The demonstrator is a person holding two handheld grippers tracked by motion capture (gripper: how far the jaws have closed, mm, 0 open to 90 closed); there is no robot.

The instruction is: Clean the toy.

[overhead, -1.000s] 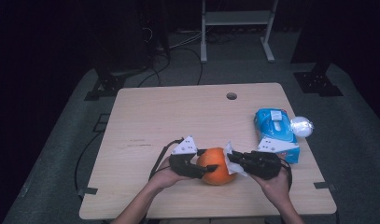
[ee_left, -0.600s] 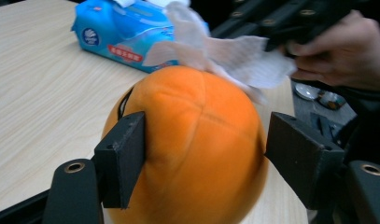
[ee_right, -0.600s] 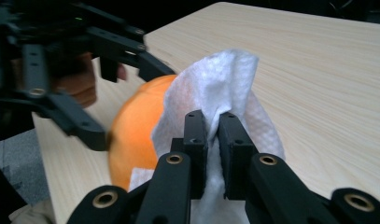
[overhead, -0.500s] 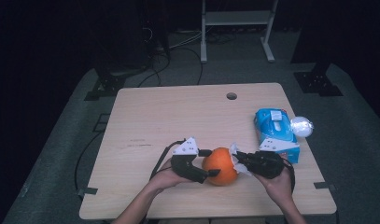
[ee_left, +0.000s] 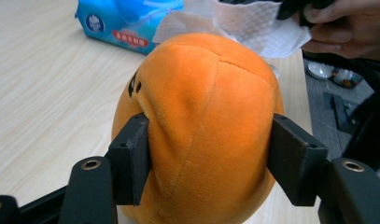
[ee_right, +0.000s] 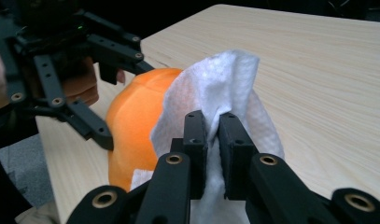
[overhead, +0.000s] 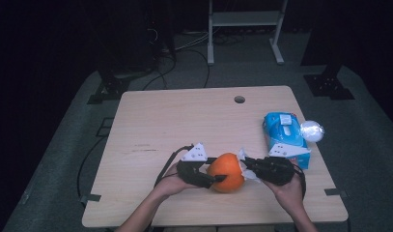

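Here, we are gripping the orange plush toy (ee_left: 201, 126) with the left gripper (ee_left: 206, 158), whose jaws have just been opening and closing again and are now pressing into the toy's two flanks. We are holding the right gripper (ee_right: 213, 154) nearly shut, pinching a white wipe (ee_right: 215, 84) between its pads. In the high view the left gripper (overhead: 203, 173) is coming at the toy (overhead: 226, 172) from the left and the right gripper (overhead: 261, 169) from the right, so the toy is sitting between the two, near the front edge of the table (overhead: 184, 121). The wipe (overhead: 245, 162) is lying against the toy's right side, on the face turned away from the left gripper.

The relation that matters: the toy is lying directly ahead of the right gripper, just beyond the wipe, its long axis rising roughly upright from the table. We judge that the right hand (overhead: 290, 191) is the one placed to wipe, while the left is steadying. Farther right, the blue wipe pack (overhead: 283, 133) is resting on the table, well apart.
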